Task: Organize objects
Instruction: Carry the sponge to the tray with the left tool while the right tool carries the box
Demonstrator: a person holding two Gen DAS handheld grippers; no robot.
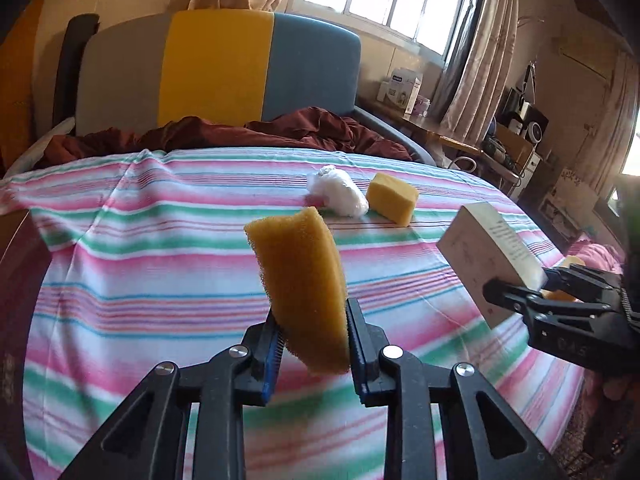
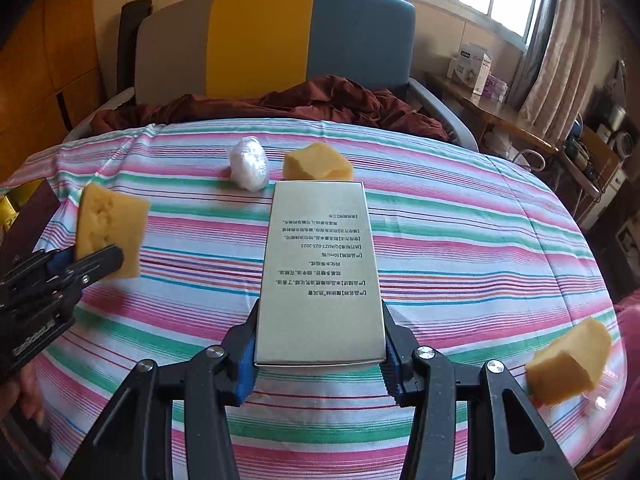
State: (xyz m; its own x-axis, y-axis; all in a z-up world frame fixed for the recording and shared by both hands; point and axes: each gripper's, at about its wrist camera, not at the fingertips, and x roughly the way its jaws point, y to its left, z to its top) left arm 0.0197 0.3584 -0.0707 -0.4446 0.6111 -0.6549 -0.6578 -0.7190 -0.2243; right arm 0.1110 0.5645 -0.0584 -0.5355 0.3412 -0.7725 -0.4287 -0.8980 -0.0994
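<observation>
My left gripper (image 1: 314, 320) is shut on a yellow sponge (image 1: 300, 288) and holds it upright above the striped bed sheet (image 1: 160, 264). From the right wrist view that gripper (image 2: 94, 260) and its sponge (image 2: 110, 228) show at the left. My right gripper (image 2: 320, 324) is shut on a silver-white box (image 2: 320, 272) with printed text; it appears at the right of the left wrist view (image 1: 520, 292), box (image 1: 484, 256) tilted. A second sponge (image 2: 318, 162) and a white plastic wad (image 2: 248, 164) lie at the far side. A third sponge (image 2: 568, 364) lies near the right edge.
A crumpled maroon blanket (image 2: 320, 104) lies by the grey, yellow and blue headboard (image 2: 260, 40). A wooden desk (image 2: 500, 112) with boxes stands right of the bed, under the window. A person's hand (image 2: 28, 392) holds the left gripper.
</observation>
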